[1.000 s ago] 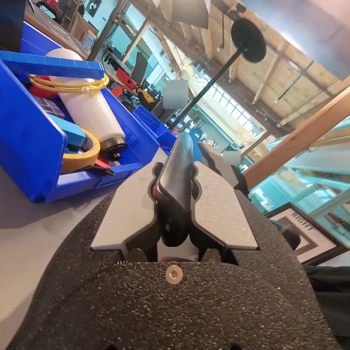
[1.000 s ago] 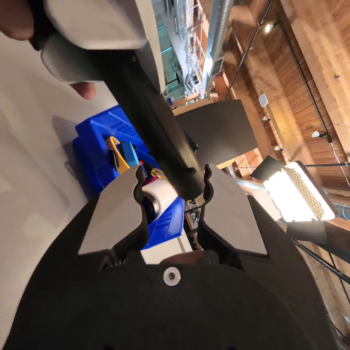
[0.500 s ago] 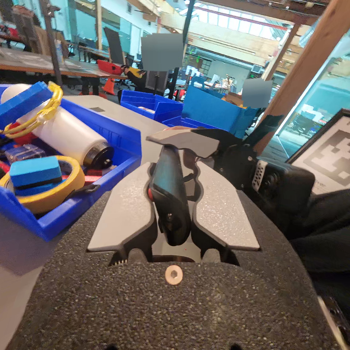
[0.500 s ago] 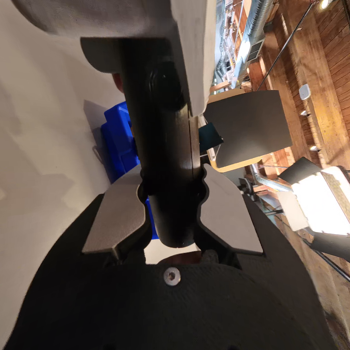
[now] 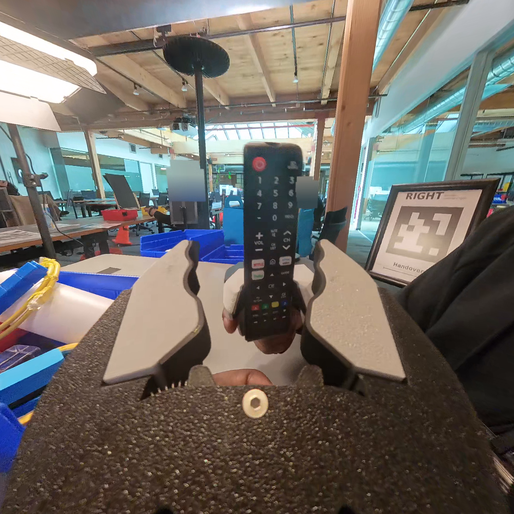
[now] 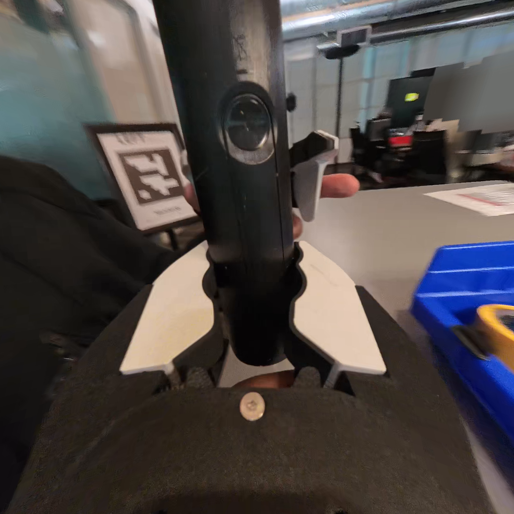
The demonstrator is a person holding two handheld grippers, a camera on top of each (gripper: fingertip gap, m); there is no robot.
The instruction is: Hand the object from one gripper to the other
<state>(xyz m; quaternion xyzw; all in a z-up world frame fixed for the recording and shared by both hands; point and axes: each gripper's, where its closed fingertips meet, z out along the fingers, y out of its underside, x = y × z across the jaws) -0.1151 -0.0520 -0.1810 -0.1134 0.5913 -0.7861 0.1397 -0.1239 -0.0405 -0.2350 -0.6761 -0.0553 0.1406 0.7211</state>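
A black remote control [image 5: 272, 236] stands upright in the left wrist view, its button face towards the camera. My left gripper [image 5: 254, 246] is open and empty, with its jaws wide apart and the remote a little beyond them. My right gripper [image 6: 251, 250] is shut on the lower end of the remote [image 6: 239, 167], whose plain back shows in the right wrist view. One finger [image 6: 311, 178] of the left gripper shows behind the remote there, apart from it. A hand holds the right gripper below the remote.
A blue bin [image 5: 97, 281] at the left holds a white bottle [image 5: 72, 308] and a yellow cable [image 5: 41, 292]; it also shows at the right [image 6: 459, 292] with yellow tape [image 6: 495, 325]. A framed marker sign [image 5: 422, 236] and a black sleeve [image 5: 472, 306] are at the right. The table [image 6: 389, 222] is grey. Tip to tip, the grippers are about 5 cm apart.
My left gripper has opened and let go of the remote. The right gripper has closed on its lower end and now holds it upright, apart from the left jaws.
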